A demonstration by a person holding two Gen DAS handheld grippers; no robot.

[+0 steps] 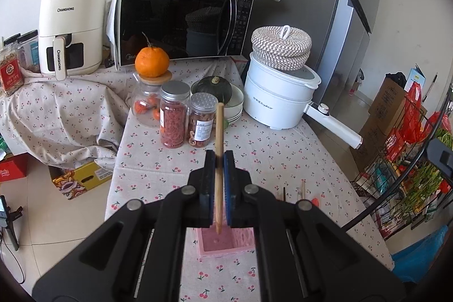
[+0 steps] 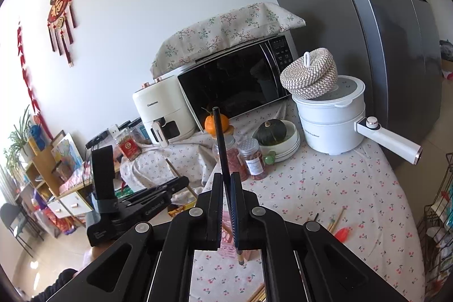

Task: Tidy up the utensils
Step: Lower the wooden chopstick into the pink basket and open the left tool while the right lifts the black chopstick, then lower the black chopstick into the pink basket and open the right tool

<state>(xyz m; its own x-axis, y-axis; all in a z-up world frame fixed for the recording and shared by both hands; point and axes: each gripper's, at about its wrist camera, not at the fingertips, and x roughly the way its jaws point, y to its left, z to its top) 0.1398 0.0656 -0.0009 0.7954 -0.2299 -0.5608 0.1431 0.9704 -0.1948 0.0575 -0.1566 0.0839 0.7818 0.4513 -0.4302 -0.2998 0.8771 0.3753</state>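
Observation:
My left gripper (image 1: 219, 157) is shut on a light wooden chopstick (image 1: 218, 132) held upright, its lower tip just above the open pink utensil holder (image 1: 223, 245) on the cherry-print tablecloth. My right gripper (image 2: 226, 179) is shut on a black chopstick (image 2: 220, 140) with a wooden tip, also upright, over the pink holder (image 2: 229, 239). The left gripper's body (image 2: 133, 205) and its wooden chopstick show at the left of the right wrist view. Loose chopsticks (image 2: 337, 220) and a red utensil (image 2: 344, 232) lie on the table to the right.
Two jars (image 1: 184, 118), a glass jar with an orange on top (image 1: 152, 62), a bowl with a squash (image 1: 218, 89), a white electric pot (image 1: 280, 98), a microwave (image 1: 184, 21) and an air fryer (image 1: 70, 27) stand behind. A wire rack (image 1: 396, 174) stands right.

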